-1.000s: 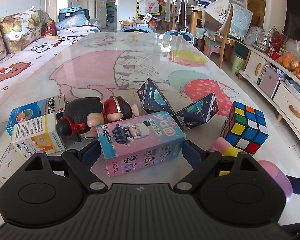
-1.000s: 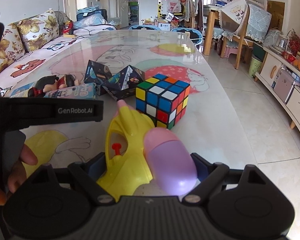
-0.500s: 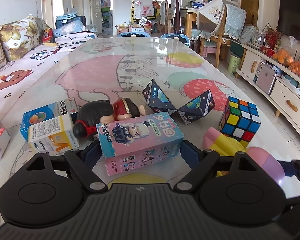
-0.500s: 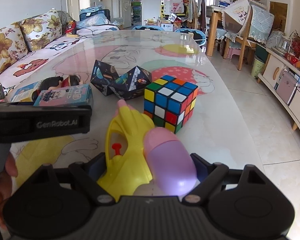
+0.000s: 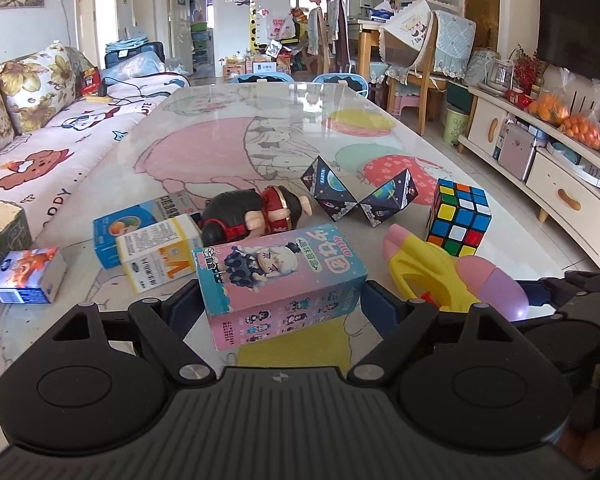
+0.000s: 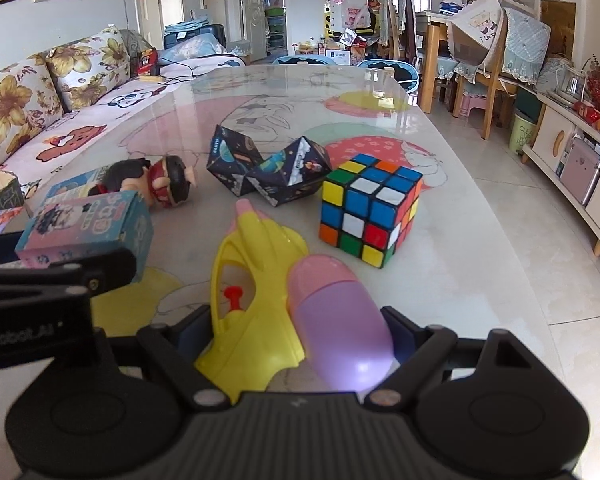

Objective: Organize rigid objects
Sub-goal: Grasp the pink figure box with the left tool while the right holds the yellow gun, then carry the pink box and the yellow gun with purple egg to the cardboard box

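Observation:
My left gripper (image 5: 282,300) is shut on a pink and blue toy box (image 5: 280,280) and holds it above the table. My right gripper (image 6: 296,332) is shut on a yellow water pistol with a pink and purple tank (image 6: 260,280), also off the table; the pistol also shows in the left wrist view (image 5: 428,268). The toy box shows at the left of the right wrist view (image 6: 88,224). A Rubik's cube (image 6: 370,214) and a dark folded star cube (image 6: 268,172) sit just beyond the pistol. A doll (image 5: 256,216) lies behind the box.
Medicine boxes (image 5: 156,252) lie left of the doll, with a small blue box (image 5: 28,276) and a basket (image 5: 0,224) at the far left. The table (image 5: 260,120) stretches far ahead. A sofa is on the left, cabinets on the right.
Both grippers have pulled back and risen with the box and the pistol. More of the table's left side, with the small blue box and basket, has come into view.

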Demonstrator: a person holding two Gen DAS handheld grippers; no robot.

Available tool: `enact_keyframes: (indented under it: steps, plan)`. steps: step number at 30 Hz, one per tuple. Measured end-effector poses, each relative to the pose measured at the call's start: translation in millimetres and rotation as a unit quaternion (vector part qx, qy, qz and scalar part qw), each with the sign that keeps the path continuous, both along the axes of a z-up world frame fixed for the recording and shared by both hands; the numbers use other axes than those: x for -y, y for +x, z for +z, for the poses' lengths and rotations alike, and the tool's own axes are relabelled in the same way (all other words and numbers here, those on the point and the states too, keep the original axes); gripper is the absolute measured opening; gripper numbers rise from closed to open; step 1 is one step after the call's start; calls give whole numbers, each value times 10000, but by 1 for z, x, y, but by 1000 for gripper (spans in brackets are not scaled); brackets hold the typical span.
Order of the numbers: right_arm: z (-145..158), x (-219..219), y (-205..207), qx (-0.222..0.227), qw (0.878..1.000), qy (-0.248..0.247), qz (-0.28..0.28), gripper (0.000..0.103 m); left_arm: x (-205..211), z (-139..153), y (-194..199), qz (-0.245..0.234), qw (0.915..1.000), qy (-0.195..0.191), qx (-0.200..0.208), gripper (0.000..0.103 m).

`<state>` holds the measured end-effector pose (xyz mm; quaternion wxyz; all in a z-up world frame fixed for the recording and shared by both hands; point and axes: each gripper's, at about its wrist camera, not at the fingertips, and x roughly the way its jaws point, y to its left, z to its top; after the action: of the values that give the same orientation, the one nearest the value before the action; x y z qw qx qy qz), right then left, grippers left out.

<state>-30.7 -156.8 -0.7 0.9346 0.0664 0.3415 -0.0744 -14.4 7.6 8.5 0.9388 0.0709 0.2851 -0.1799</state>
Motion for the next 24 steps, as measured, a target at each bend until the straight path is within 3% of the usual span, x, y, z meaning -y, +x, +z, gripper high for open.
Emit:
enact_keyframes:
  steps: [11, 24]
  plan:
    - [1, -19, -2, 63, 9998, 169, -33, 87, -25, 14, -16, 107, 9996, 30, 257, 103]
    - [21, -75, 0, 165, 9989, 216, 375, 87, -62, 13, 0, 666, 9966, -36, 473, 103]
